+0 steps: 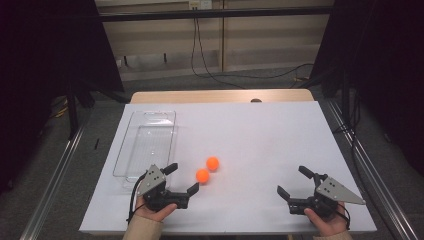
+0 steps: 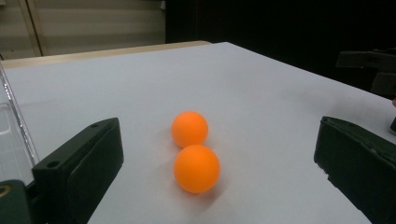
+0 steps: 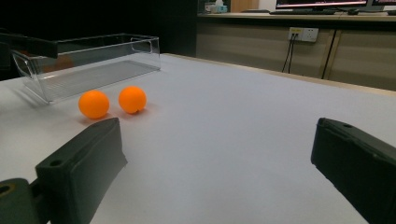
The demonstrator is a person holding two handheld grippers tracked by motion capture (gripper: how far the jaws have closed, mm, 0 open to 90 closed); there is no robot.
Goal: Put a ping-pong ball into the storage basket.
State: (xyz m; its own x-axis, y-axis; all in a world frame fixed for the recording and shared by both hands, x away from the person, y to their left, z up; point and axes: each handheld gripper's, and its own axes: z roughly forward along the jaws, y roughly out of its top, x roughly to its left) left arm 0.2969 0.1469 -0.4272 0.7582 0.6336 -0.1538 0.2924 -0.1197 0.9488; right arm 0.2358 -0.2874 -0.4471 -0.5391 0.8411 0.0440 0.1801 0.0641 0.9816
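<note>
Two orange balls lie side by side on the white table: the nearer ball (image 1: 202, 175) (image 2: 196, 168) (image 3: 94, 104) and the farther ball (image 1: 213, 163) (image 2: 189, 129) (image 3: 132, 99). My left gripper (image 1: 182, 178) (image 2: 215, 186) is open, jaws wide, just left of the nearer ball and pointing at both. Nothing is between its jaws. My right gripper (image 1: 296, 182) (image 3: 215, 182) stands open at the front right of the table, well apart from the balls, with nothing held.
A clear plastic bin (image 1: 145, 142) (image 3: 88, 65) stands empty along the table's left side, its edge (image 2: 14, 116) close to my left gripper. The white table sheet (image 1: 260, 140) stretches bare between the two grippers. Dark curtains and cables lie beyond the table.
</note>
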